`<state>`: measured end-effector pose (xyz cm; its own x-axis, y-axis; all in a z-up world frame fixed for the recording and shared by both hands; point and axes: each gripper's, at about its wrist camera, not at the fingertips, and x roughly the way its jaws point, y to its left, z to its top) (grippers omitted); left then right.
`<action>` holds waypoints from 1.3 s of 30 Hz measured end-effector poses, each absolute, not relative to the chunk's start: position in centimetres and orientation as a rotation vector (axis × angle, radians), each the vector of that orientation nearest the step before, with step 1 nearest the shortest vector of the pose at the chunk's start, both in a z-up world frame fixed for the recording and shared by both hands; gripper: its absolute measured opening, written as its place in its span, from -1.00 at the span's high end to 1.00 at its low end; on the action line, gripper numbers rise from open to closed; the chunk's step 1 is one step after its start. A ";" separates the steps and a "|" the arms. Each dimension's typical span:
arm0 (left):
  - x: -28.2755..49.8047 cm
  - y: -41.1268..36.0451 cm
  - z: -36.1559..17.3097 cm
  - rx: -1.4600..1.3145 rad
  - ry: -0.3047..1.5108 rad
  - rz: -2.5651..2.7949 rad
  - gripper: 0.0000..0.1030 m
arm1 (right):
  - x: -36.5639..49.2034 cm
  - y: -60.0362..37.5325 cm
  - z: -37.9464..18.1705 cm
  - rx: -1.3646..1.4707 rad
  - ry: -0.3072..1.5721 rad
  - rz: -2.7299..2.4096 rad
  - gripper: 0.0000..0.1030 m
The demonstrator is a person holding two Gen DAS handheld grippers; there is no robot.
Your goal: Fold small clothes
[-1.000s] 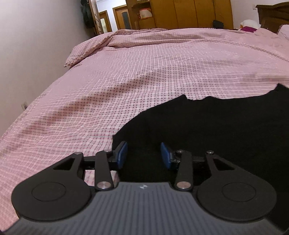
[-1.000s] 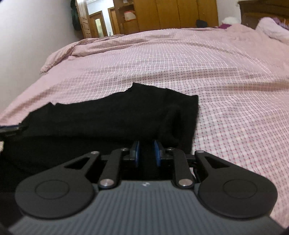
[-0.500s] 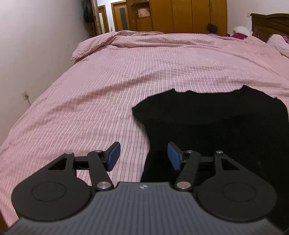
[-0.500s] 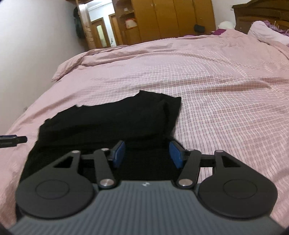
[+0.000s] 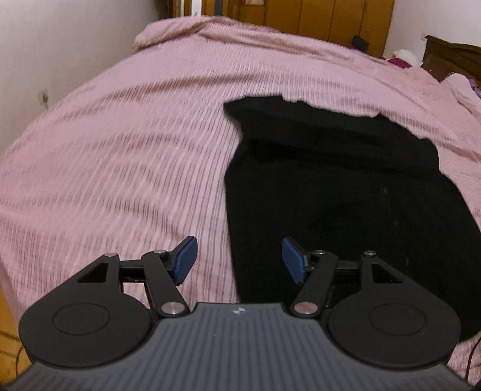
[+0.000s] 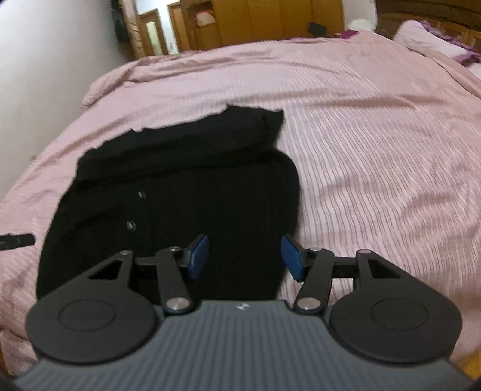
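Note:
A black garment [image 5: 345, 186] lies folded on the pink checked bedspread [image 5: 120, 144]. In the left wrist view my left gripper [image 5: 237, 260] is open and empty, raised above the garment's left edge. In the right wrist view the garment [image 6: 186, 192] shows small buttons, and its far part lies in a doubled fold. My right gripper [image 6: 245, 260] is open and empty, raised above the garment's near right part. A dark tip of the left gripper [image 6: 16, 240] shows at the left edge of the right wrist view.
The bed fills both views. A white wall [image 5: 45, 45] runs along its left side. Wooden wardrobes [image 6: 270, 21] and a doorway [image 6: 150, 30] stand beyond the far end. A pillow [image 6: 427, 39] and wooden headboard [image 5: 451, 57] are at the far right.
My right gripper has opened and let go of the garment. Both grippers have risen and pulled back from it. The garment now lies folded shorter than before.

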<state>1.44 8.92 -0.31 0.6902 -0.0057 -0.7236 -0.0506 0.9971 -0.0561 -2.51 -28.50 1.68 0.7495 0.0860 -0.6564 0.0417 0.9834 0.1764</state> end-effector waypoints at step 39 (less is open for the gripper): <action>-2.5 7.8 -7.2 -0.259 1.031 -0.200 -0.32 | -6.9 -28.7 -1.5 0.130 0.735 0.001 -0.07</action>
<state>-2.46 7.82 -7.18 0.5002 -0.2847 -0.8178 0.0425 0.9513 -0.3052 -6.94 -28.68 -1.51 0.7422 0.0462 -0.6686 0.0452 0.9919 0.1188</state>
